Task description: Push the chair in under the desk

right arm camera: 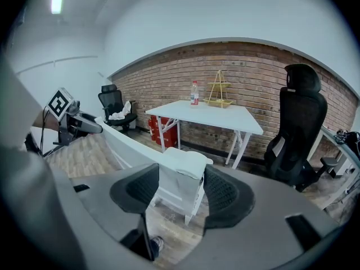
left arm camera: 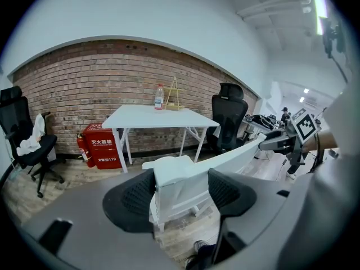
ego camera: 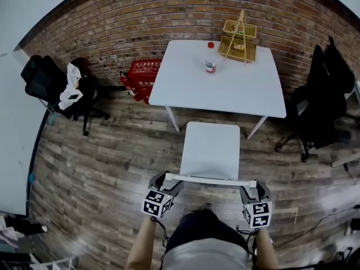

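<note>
A white chair (ego camera: 210, 149) stands on the wood floor just in front of the white desk (ego camera: 225, 83), its seat mostly outside the desk's front edge. My left gripper (ego camera: 167, 183) is shut on the left end of the chair's top rail (left arm camera: 179, 173). My right gripper (ego camera: 249, 188) is shut on the rail's right end (right arm camera: 181, 167). In both gripper views the black ribbed pads press the white backrest corner from either side. The rail (ego camera: 209, 179) runs straight between the two grippers.
On the desk stand a bottle (ego camera: 211, 58) and a wicker tiered rack (ego camera: 239, 38). A red fire-extinguisher box (ego camera: 140, 79) sits by the desk's left legs. Black office chairs stand at the left (ego camera: 59, 89) and right (ego camera: 320, 100). The brick wall is behind the desk.
</note>
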Tool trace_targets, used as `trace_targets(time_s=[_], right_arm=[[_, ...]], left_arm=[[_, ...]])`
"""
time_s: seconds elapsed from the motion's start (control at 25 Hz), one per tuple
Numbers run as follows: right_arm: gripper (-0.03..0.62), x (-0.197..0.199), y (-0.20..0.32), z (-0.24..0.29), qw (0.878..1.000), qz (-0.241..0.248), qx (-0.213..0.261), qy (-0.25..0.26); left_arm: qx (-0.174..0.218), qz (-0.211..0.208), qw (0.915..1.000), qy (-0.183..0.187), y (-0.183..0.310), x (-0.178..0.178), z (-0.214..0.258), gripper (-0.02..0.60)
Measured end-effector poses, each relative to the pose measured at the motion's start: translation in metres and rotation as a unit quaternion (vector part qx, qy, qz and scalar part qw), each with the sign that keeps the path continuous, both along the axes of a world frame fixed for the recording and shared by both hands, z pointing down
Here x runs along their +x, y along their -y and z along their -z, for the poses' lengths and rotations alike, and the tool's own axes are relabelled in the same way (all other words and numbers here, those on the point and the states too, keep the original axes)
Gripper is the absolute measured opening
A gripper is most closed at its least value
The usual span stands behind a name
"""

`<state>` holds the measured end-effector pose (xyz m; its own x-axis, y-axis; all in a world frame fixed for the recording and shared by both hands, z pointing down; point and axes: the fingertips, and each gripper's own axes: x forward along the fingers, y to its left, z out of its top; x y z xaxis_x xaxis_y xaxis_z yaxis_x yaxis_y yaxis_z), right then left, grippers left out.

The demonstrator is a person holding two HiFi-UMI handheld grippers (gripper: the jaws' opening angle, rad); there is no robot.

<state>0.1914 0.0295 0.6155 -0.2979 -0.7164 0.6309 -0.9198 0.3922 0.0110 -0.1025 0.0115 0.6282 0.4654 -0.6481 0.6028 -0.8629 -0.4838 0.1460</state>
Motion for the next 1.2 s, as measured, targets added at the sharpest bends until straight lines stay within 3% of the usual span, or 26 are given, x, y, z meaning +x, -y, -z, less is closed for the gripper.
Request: trace_targets(time_s=[1.2], right_arm=[[0.255, 0.001, 0.074, 0.001, 1.0, -0.012, -0.009, -0.003]], left_arm=[[0.0, -0.006, 1.0, -0.004, 0.08, 0.003, 0.0, 0.301]])
